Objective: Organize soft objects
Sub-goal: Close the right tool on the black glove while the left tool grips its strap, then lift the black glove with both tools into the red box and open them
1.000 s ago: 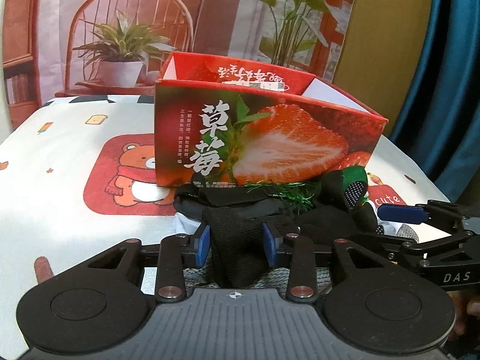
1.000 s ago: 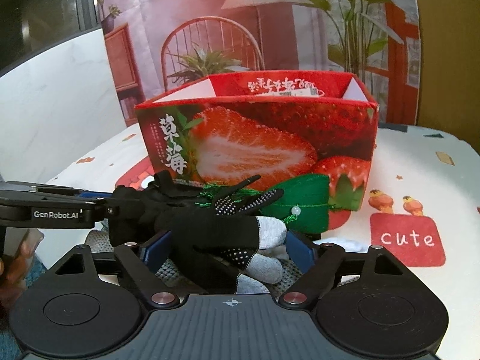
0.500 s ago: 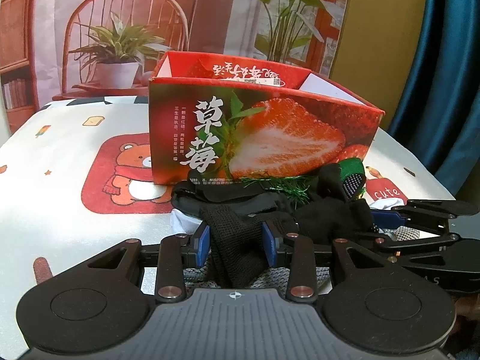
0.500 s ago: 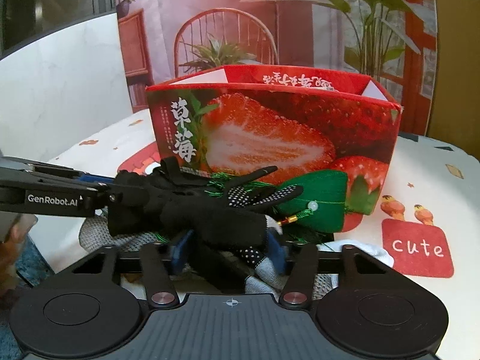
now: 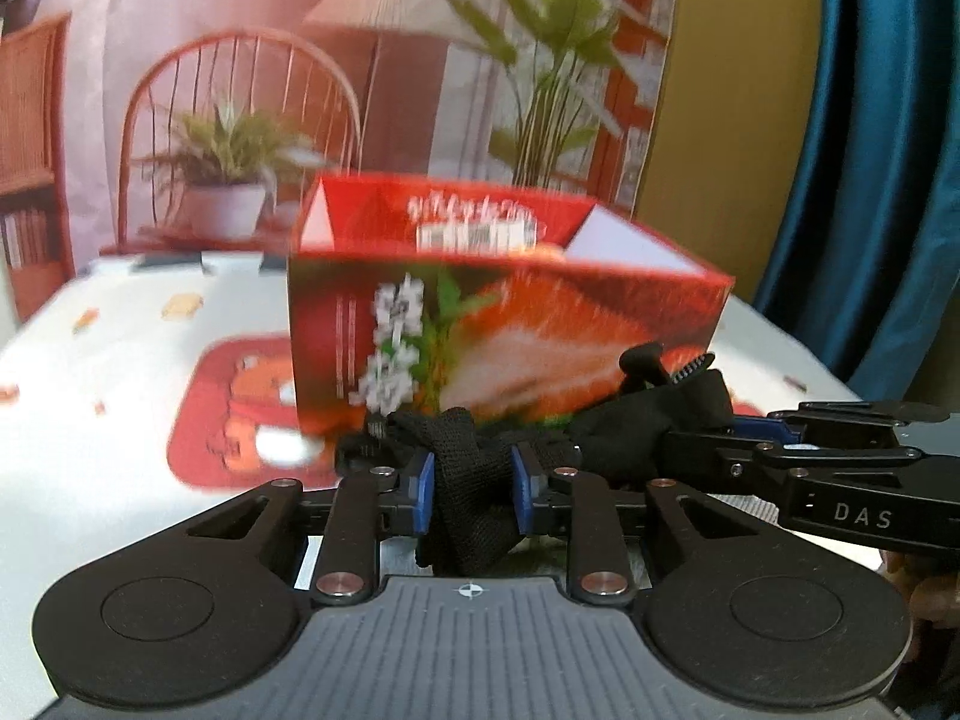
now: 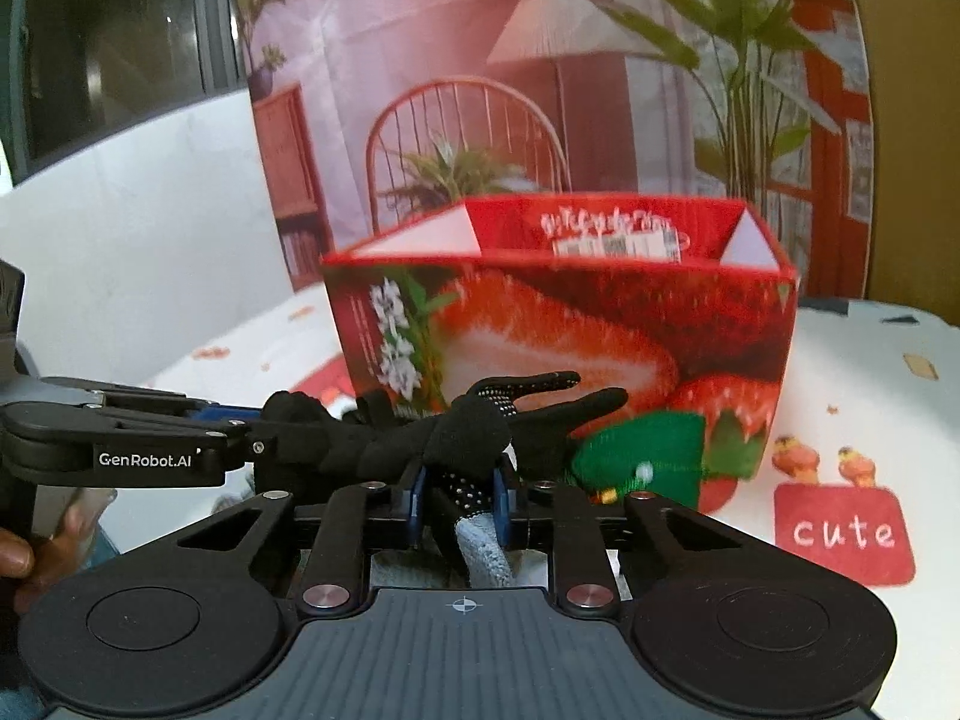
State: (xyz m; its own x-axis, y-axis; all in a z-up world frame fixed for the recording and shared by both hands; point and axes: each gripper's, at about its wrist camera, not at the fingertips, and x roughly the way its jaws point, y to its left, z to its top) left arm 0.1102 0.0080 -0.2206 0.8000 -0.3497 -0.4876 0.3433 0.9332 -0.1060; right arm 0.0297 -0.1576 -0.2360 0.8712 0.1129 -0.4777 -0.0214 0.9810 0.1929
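Observation:
A black knit glove [image 5: 462,450] is bunched between the blue pads of my left gripper [image 5: 471,489], whose jaws are closing on it. In the right wrist view my right gripper [image 6: 459,498] has its jaws closing on a black dotted glove [image 6: 480,426] with a grey cuff [image 6: 480,552], its fingers pointing right. The two grippers stand side by side in front of the red strawberry box [image 5: 510,330], which is open at the top. A green soft item [image 6: 648,456] lies against the foot of the box [image 6: 600,330].
The table carries a white cloth [image 5: 120,390] with red cartoon patches, one reading "cute" [image 6: 840,534]. A blue curtain [image 5: 870,180] hangs on the right. A printed backdrop stands behind the box. A person's hand [image 6: 18,558] holds the left gripper's handle.
The right jaws went from wide to narrow around the dotted glove. The left pads squeezed tighter on the knit glove. Both gloves rose from the pile in front of the box.

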